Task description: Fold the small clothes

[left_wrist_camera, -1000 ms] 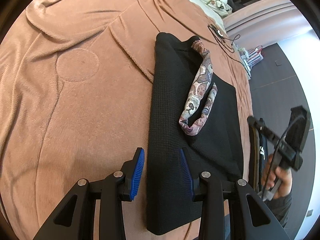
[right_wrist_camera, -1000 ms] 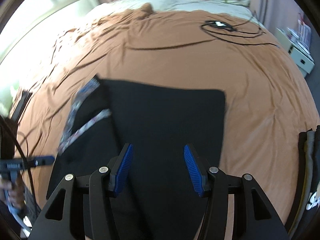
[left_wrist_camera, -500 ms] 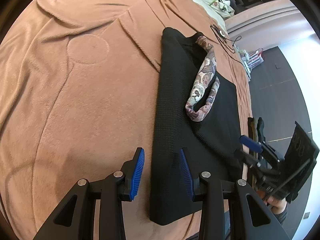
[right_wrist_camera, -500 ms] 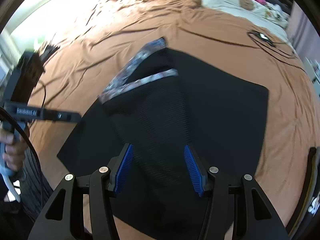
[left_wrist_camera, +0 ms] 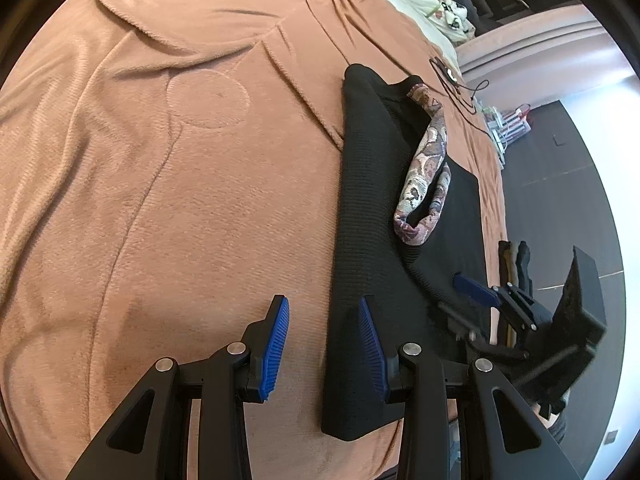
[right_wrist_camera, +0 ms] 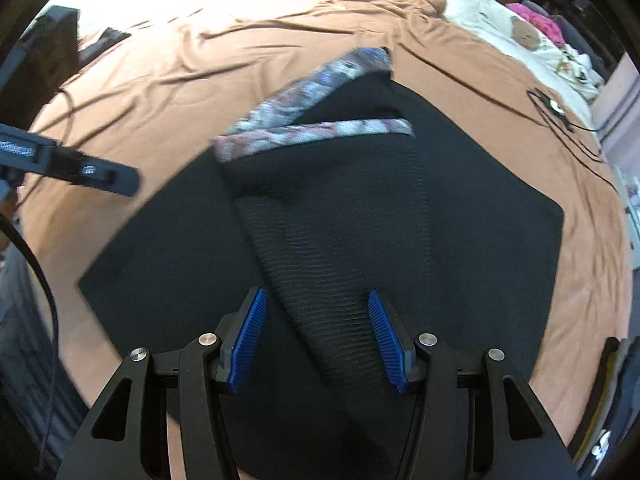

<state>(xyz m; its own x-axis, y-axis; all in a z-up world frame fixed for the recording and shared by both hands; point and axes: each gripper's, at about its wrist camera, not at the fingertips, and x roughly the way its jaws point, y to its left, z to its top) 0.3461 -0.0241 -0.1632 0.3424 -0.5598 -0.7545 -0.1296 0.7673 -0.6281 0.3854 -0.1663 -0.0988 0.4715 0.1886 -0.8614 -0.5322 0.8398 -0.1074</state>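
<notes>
Black knit garment, soft and limp, lies part-folded on the bed; our left claw and right claw gape empty. We'd pinch its near hem.

1 black garment lay on 1 brown blanket. 1 patterned neckband ran along garment. 2 grippers showed: left, right, each with 2 blue pads. 1 black cable lay on blanket. 1 pile of bedding sat at far end.
</notes>
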